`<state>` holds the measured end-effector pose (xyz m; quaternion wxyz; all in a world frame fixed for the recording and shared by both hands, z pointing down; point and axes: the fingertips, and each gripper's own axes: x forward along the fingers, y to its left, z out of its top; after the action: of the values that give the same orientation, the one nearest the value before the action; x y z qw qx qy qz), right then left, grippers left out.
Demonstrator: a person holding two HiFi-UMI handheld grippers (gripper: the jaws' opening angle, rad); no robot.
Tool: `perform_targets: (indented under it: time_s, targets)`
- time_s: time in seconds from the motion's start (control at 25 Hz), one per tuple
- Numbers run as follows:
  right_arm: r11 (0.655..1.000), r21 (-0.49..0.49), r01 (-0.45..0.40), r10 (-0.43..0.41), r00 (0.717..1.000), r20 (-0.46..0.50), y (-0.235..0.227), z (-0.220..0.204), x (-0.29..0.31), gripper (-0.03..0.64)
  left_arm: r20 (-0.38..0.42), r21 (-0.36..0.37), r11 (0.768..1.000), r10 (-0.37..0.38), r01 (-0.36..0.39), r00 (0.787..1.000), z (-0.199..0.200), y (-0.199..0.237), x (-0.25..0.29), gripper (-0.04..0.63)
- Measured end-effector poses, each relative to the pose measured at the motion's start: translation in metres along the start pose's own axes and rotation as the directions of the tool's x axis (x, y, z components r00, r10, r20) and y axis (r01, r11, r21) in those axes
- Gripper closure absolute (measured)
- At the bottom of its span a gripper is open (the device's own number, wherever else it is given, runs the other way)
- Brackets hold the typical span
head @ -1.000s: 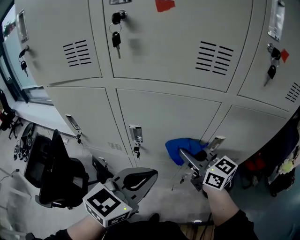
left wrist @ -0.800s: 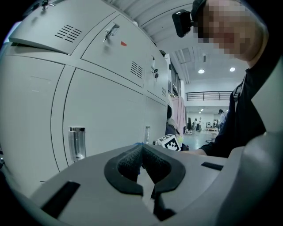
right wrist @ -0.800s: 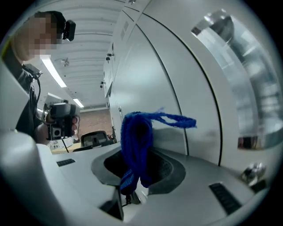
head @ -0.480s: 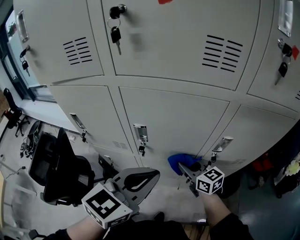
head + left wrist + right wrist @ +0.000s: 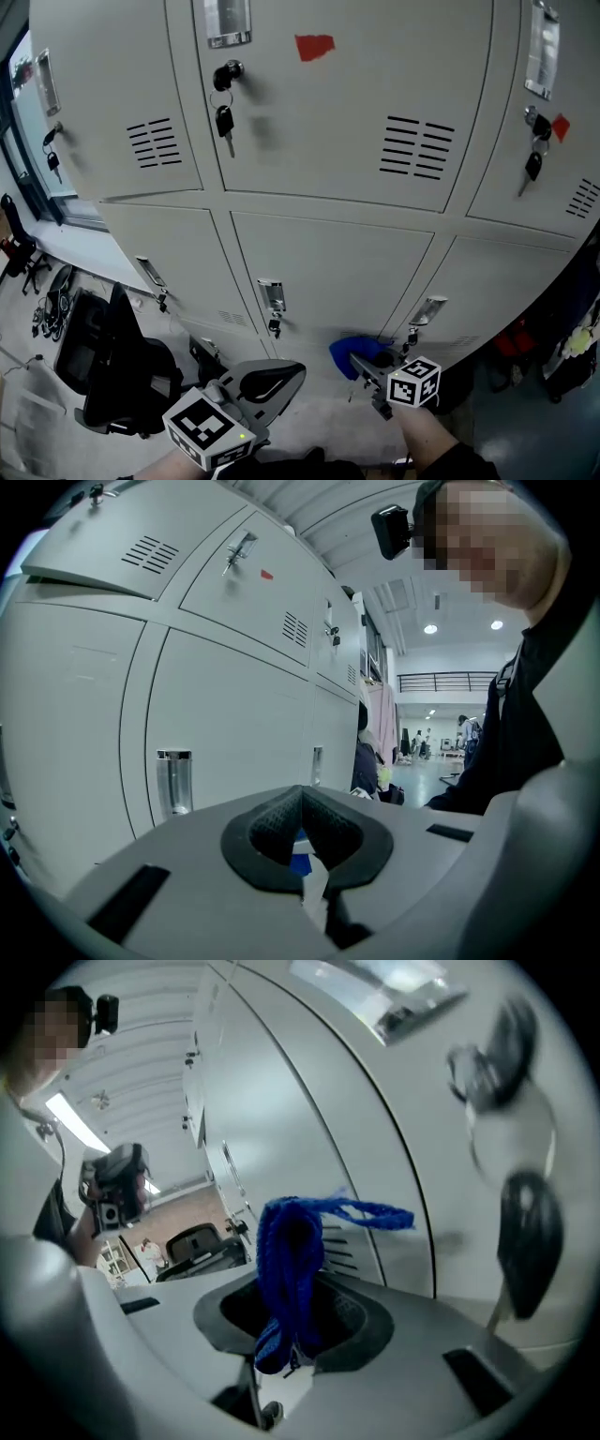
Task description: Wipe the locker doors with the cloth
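Grey metal locker doors [image 5: 328,253] fill the head view in two rows. My right gripper [image 5: 367,360] is shut on a blue knitted cloth [image 5: 352,351], low on the lower middle door next to its seam with the right-hand door. In the right gripper view the cloth [image 5: 291,1251] bunches up out of the jaws of the right gripper [image 5: 295,1321], close to a door face. My left gripper [image 5: 272,379] is held low and away from the lockers. Seen in its own view, the left gripper [image 5: 302,803] is shut with nothing in it.
Keys hang from locks on the upper doors [image 5: 224,120] [image 5: 533,165]. Metal handles [image 5: 271,295] [image 5: 427,309] stick out of the lower doors. A black office chair [image 5: 127,361] stands at the lower left. Bags [image 5: 572,356] sit on the floor at the right.
My right gripper has carried the blue cloth down the lower door towards its bottom edge. The left gripper has stayed about where it was.
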<state>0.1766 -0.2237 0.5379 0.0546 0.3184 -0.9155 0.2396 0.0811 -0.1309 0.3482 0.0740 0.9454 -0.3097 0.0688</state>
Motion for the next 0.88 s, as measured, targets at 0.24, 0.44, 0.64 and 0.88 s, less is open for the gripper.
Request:
perform_targets:
  time_s: [0.24,0.44,0.64,0.88]
  targets:
    - [0.991,-0.062,-0.123,0.13,0.981,0.146,0.068,0.111,-0.046,0.514,0.02,-0.014,1.0,-0.005,0.005,1.0,0.0,0.004,-0.001,0.589]
    - [0.978,-0.171,-0.116,0.165,0.938,0.306,0.107,0.208,-0.087,0.514,0.049,0.002,0.999,-0.048,0.048,0.998,0.01,-0.007,0.004,0.589]
    - [0.969,-0.243,-0.049,0.154,0.887,0.436,0.123,0.28,-0.119,0.514,0.055,0.028,0.996,-0.09,0.088,0.994,0.015,-0.019,0.007,0.589]
    - [0.974,-0.227,-0.015,0.124,0.873,0.472,0.111,0.297,-0.131,0.514,0.05,0.031,0.995,-0.092,0.09,0.995,0.014,-0.02,0.005,0.589]
